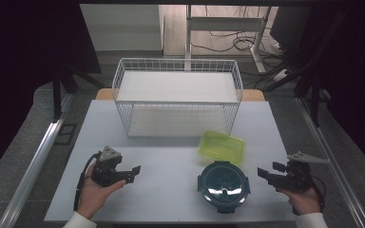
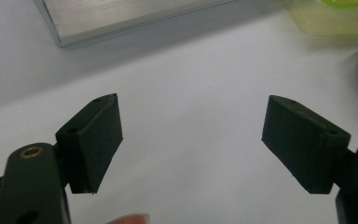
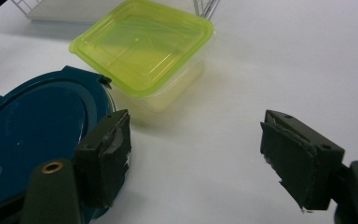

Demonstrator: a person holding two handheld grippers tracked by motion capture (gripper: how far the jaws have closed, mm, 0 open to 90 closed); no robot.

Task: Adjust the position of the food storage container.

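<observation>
both tongs, left tongs (image 1: pixel 134 171) and right tongs (image 1: pixel 262 173), released; right could nudge the round blue container (image 1: pixel 223 185) into the green box (image 1: pixel 222 147) at centre right.

A white wire basket (image 1: pixel 177 97) stands at the far middle of the white table (image 1: pixel 166 190), with a grey floor, cables and a table frame (image 1: pixel 228 23) beyond it.

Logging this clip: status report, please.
Both grippers, left and right, open, empty. Round blue container and green-lidded box untouched on table. Nothing in between.
</observation>
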